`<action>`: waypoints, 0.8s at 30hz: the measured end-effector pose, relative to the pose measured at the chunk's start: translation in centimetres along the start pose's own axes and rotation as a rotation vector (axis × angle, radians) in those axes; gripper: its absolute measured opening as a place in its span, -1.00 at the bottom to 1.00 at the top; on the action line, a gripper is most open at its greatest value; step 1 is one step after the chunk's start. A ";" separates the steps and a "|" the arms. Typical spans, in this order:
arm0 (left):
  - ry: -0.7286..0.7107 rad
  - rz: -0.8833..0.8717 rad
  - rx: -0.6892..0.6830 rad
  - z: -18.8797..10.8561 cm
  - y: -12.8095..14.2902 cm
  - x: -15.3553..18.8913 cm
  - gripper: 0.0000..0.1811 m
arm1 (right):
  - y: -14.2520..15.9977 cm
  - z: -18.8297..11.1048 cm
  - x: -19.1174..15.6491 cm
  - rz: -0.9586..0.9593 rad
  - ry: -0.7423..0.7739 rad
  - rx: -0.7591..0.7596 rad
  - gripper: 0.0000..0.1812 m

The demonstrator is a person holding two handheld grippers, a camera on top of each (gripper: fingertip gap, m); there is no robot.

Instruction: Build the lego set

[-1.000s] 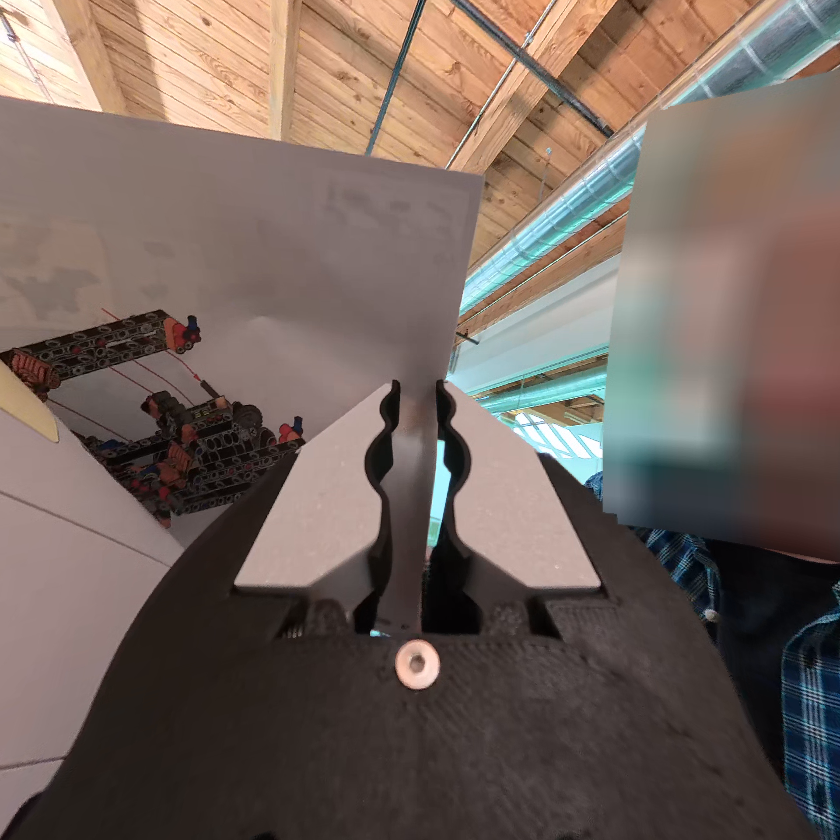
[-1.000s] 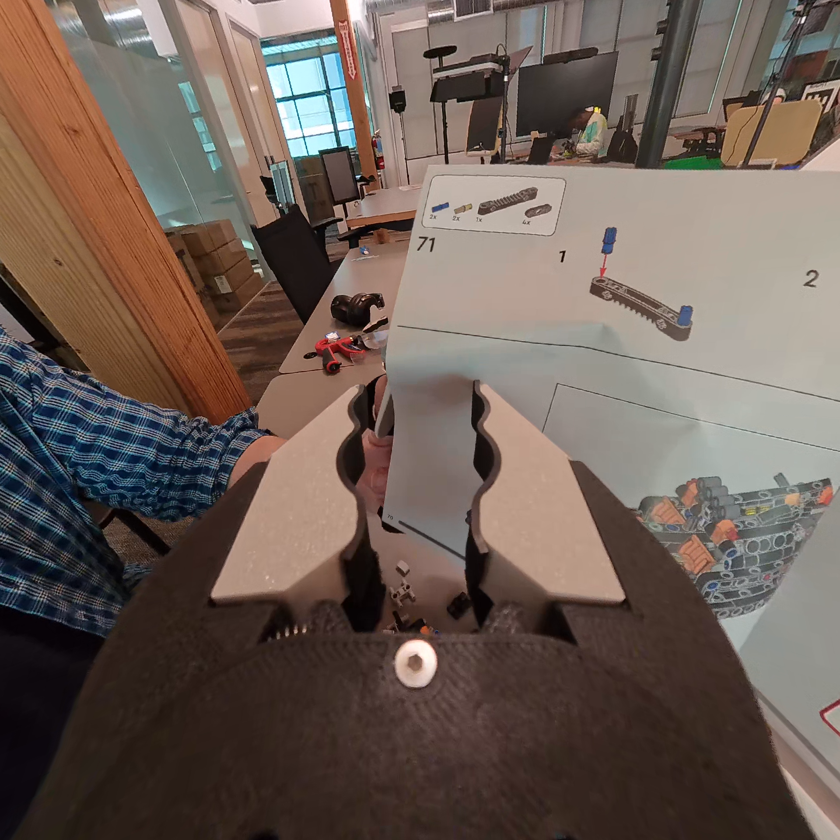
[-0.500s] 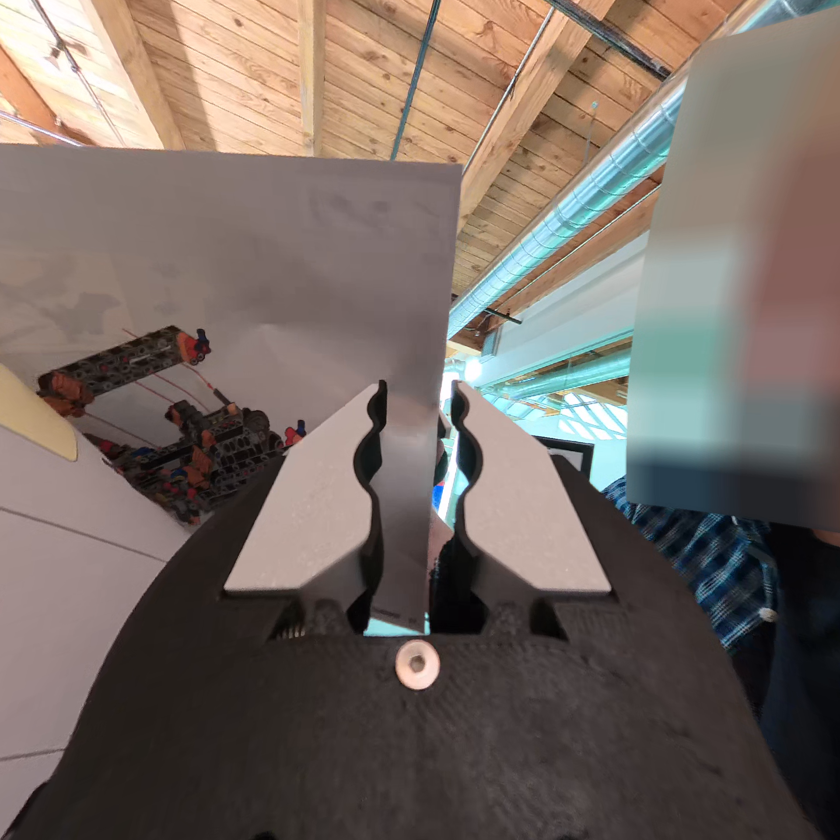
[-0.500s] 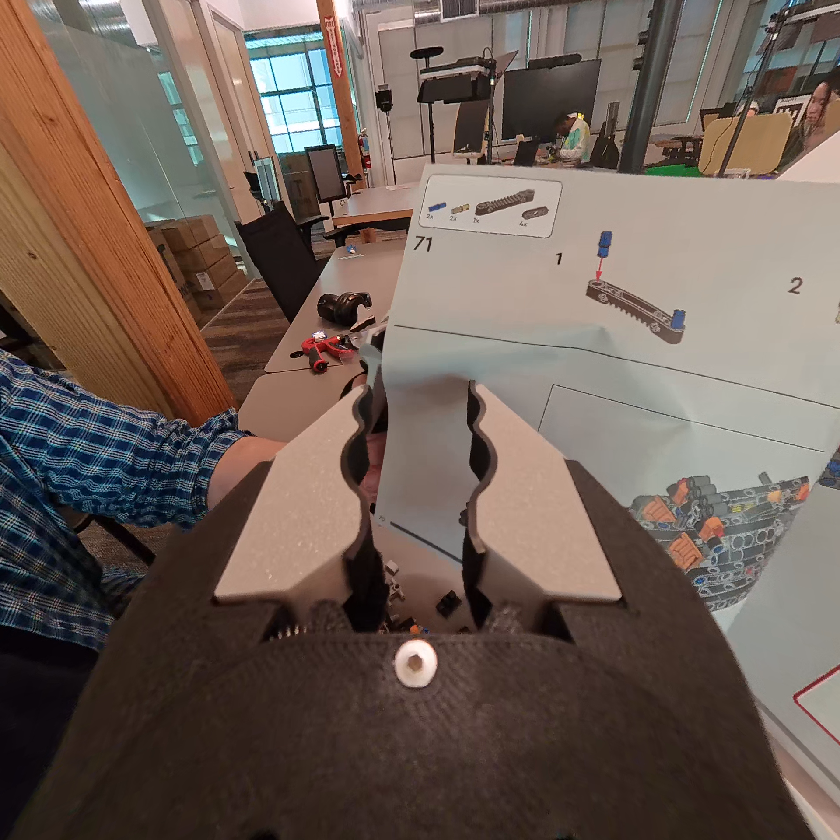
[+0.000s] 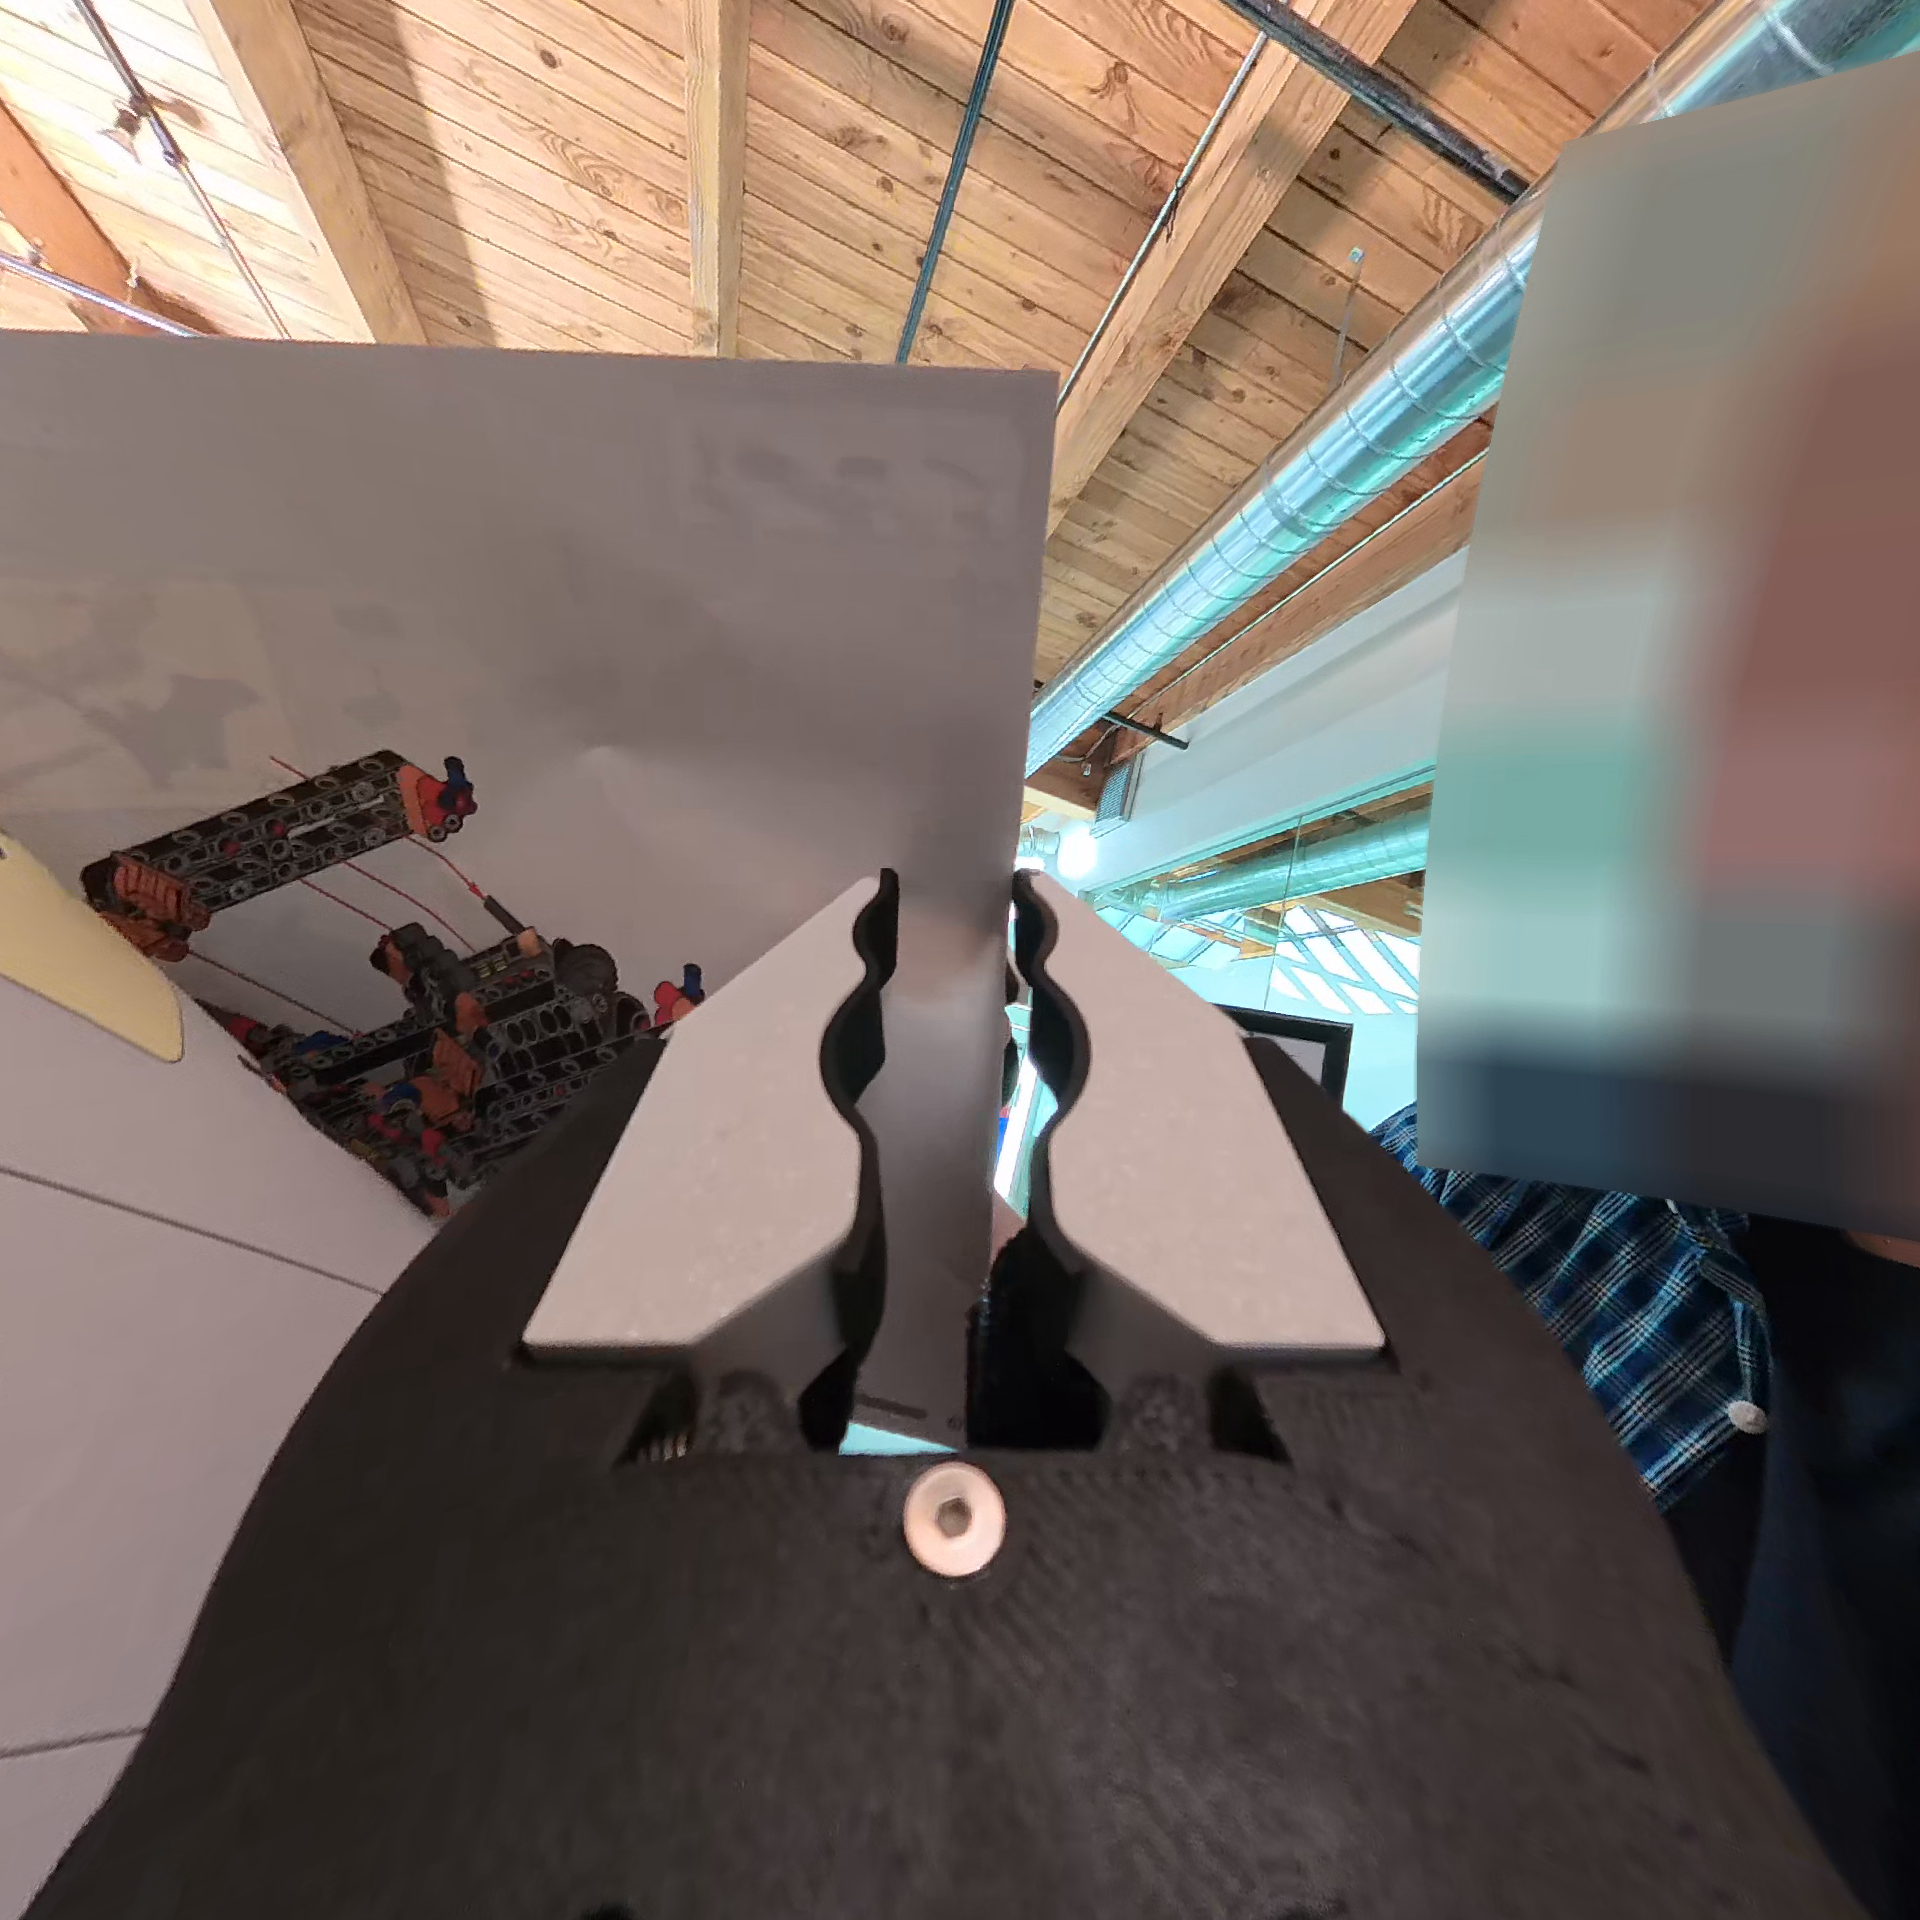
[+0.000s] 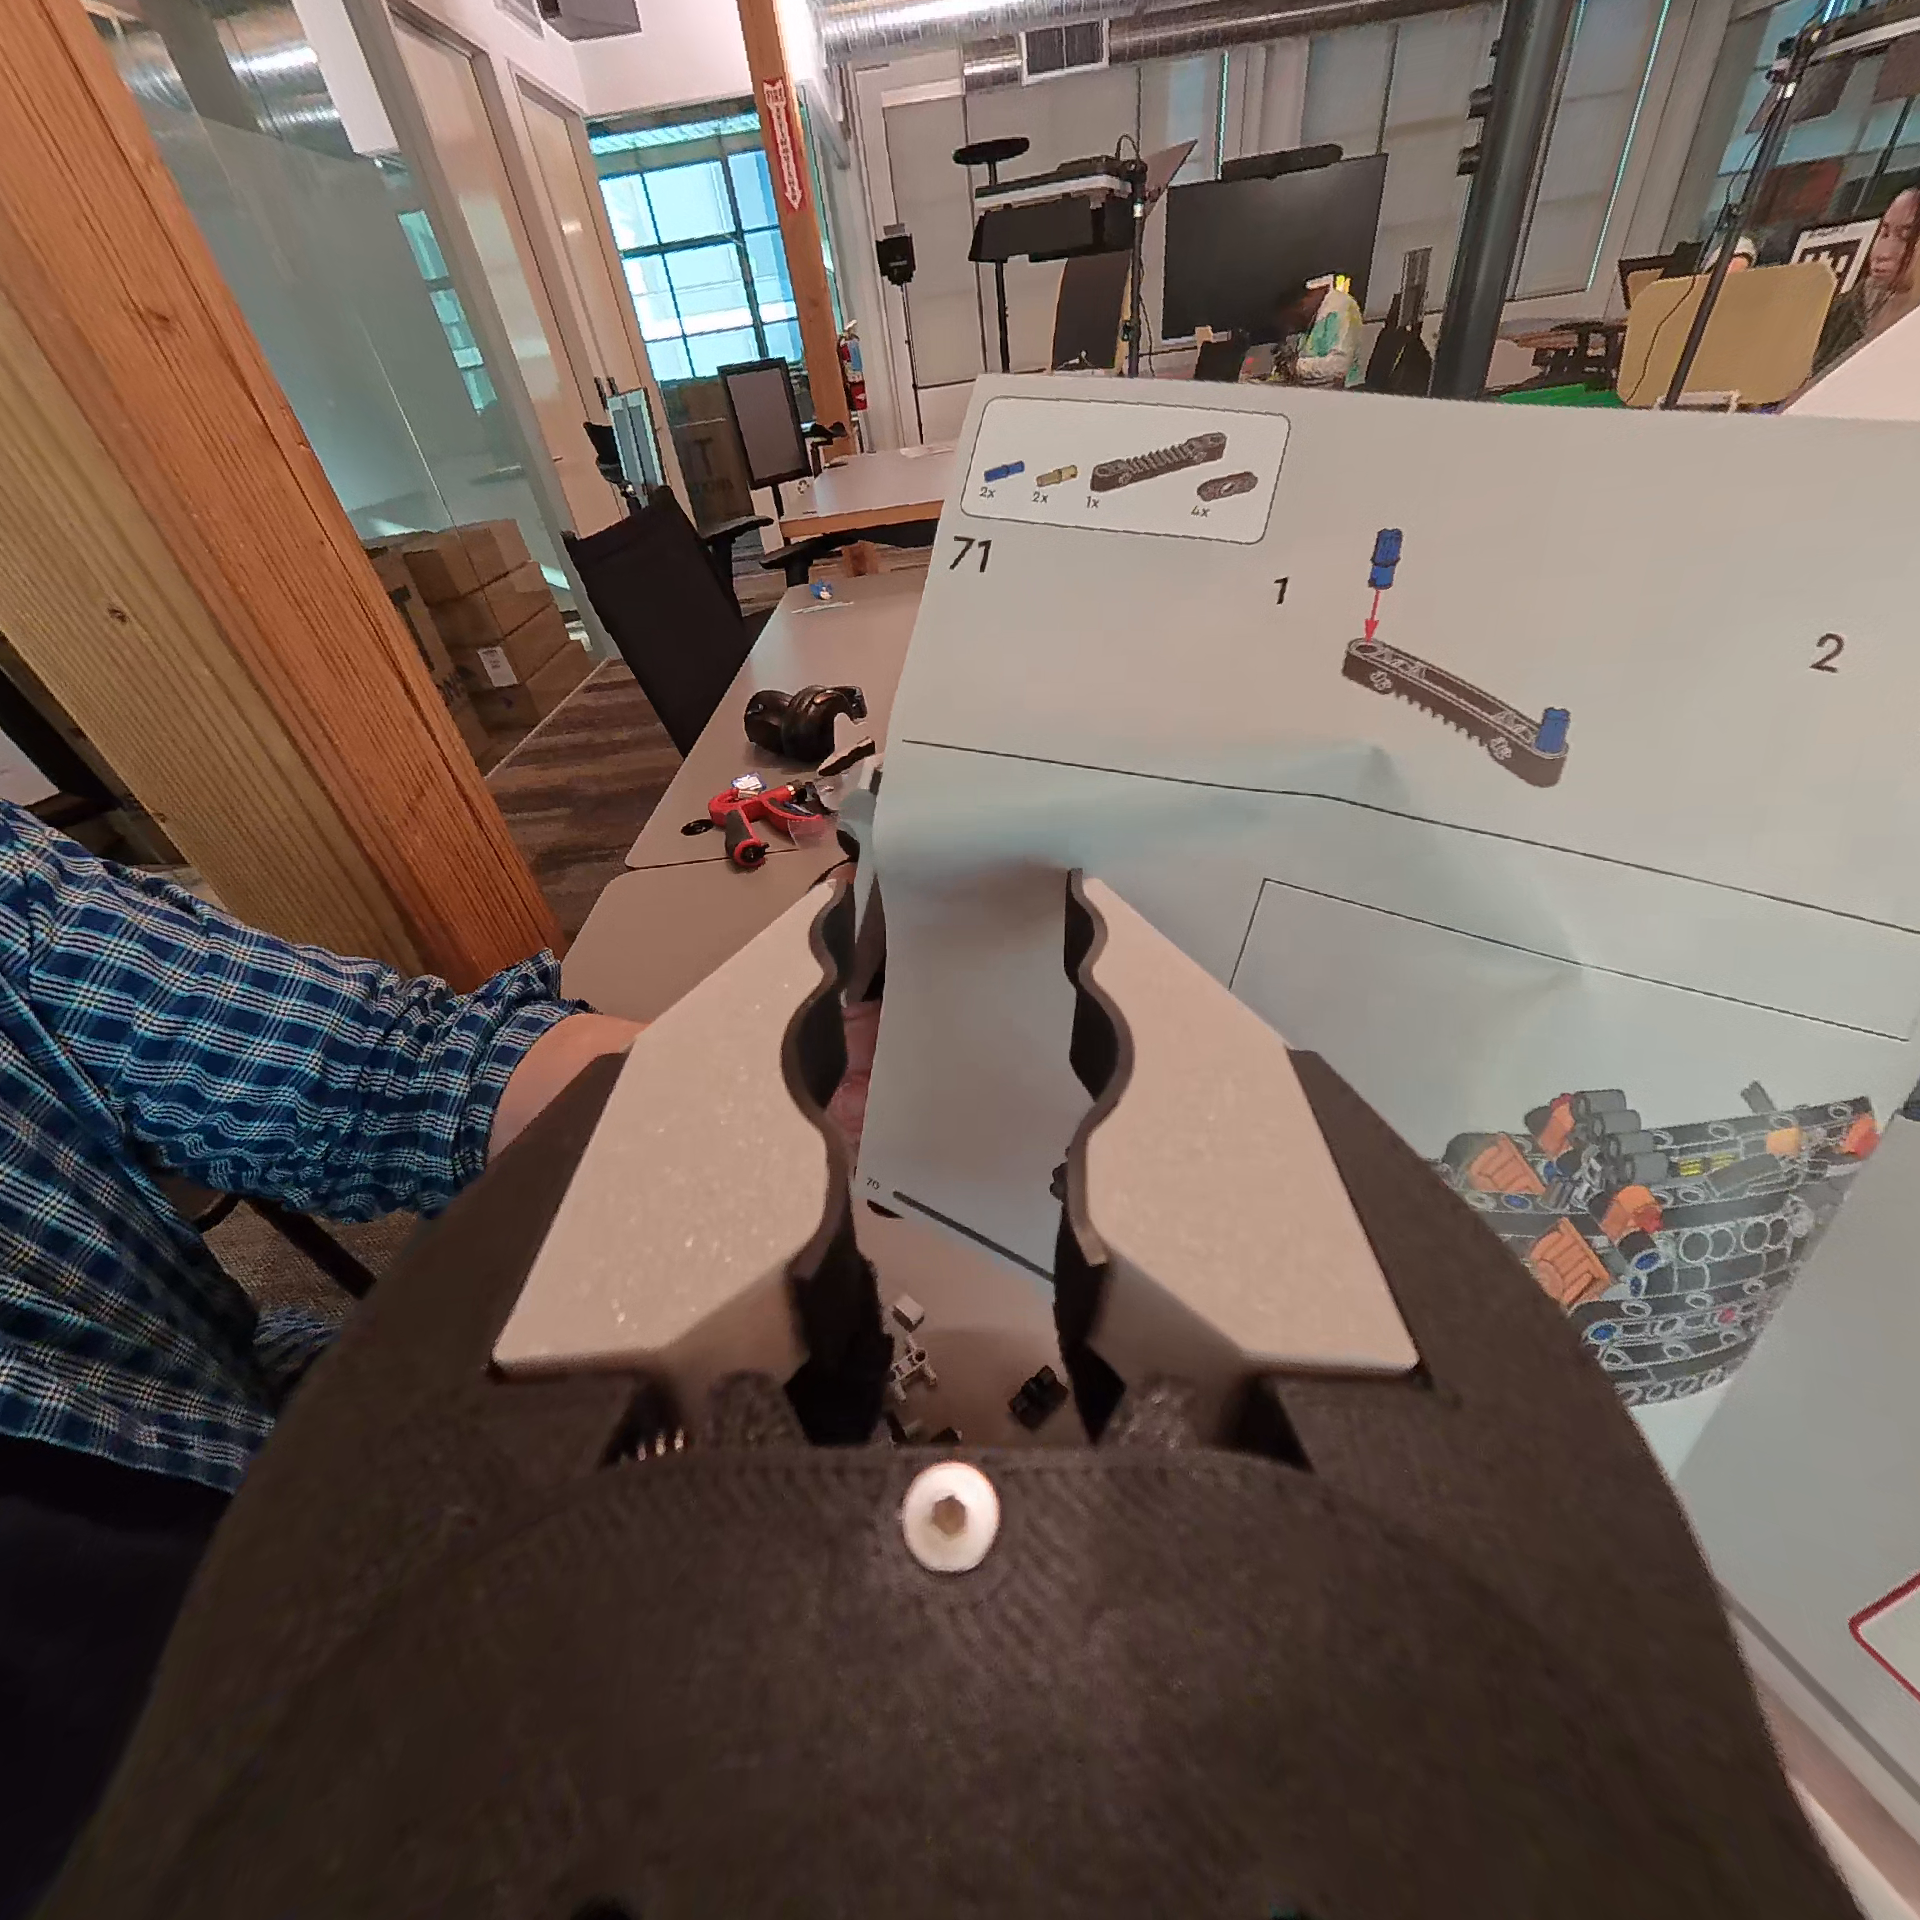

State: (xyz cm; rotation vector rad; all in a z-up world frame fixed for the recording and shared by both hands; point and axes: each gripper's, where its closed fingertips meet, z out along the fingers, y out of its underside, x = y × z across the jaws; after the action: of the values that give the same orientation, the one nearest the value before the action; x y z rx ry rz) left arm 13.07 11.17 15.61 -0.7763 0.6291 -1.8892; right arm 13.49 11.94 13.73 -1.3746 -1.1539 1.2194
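The lego instruction booklet's open page point(image 5: 520, 582) stands upright, printed with build pictures. My left gripper point(image 5: 951, 883) points up toward the ceiling. Its jaws stand a narrow gap apart, with the page's lower right corner between them. In the right wrist view the other face of the page point(image 6: 1455, 935) fills the right half. My right gripper point(image 6: 951, 883) is open, with the page's lower left corner in its gap. Small loose lego pieces point(image 6: 909, 1371) lie on the table below that corner.
A person's arm in a blue plaid sleeve point(image 6: 260, 1091) reaches in from the left. The grey table point(image 6: 707, 914) carries a red tool point(image 6: 758, 816) and a black object point(image 6: 800, 717) farther off. A wooden pillar point(image 6: 208, 571) stands left. More booklet pages point(image 5: 156, 1351) curve at lower left. Only a small space, under 4 cm, lies between the two pairs of fingers.
My left gripper's jaws have parted a little around the page, and it has tilted further up toward the ceiling. My right gripper has stayed open with the page corner in its gap.
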 end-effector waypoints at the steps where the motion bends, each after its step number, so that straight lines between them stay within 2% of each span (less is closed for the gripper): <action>1: 0.000 -0.001 0.000 0.0 0.0 -0.1 -0.77 | 0.0 0.0 0.0 0.000 0.001 0.000 -0.58; 24: 0.067 -0.102 0.072 1.6 -0.2 -1.1 -0.80 | -0.4 -0.7 0.5 0.051 -0.042 0.062 -0.59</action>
State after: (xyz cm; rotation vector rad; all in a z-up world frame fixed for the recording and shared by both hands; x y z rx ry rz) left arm 14.51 12.10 16.50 -0.7128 0.5695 -2.0267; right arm 14.23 12.49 14.16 -1.3446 -1.1064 1.3148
